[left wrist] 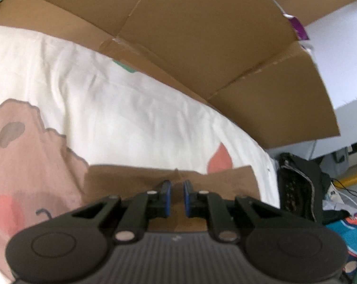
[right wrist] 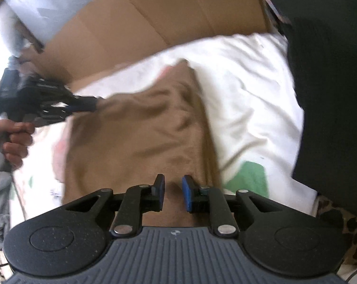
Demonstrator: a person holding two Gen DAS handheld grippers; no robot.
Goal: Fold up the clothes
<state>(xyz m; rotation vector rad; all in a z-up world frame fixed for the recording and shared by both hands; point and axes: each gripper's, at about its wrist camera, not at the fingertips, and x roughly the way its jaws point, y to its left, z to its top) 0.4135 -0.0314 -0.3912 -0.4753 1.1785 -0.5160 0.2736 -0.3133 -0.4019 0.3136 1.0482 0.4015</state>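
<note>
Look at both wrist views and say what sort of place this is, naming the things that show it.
Probably a bedroom or spare room at home, used informally. A brown garment lies on a white cartoon-print sheet, like a bed. Flattened cardboard stands behind it, and clothes and cables clutter the floor beside it.

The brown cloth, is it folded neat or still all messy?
Still messy. The brown cloth lies rumpled on the white sheet, with wrinkles across it and one end pinched in the left hand-held gripper.

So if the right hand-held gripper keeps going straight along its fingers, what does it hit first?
Most likely the brown garment: the right hand-held gripper points down onto its near edge, with the white printed sheet beyond. Depth is unclear through the fisheye.
</note>
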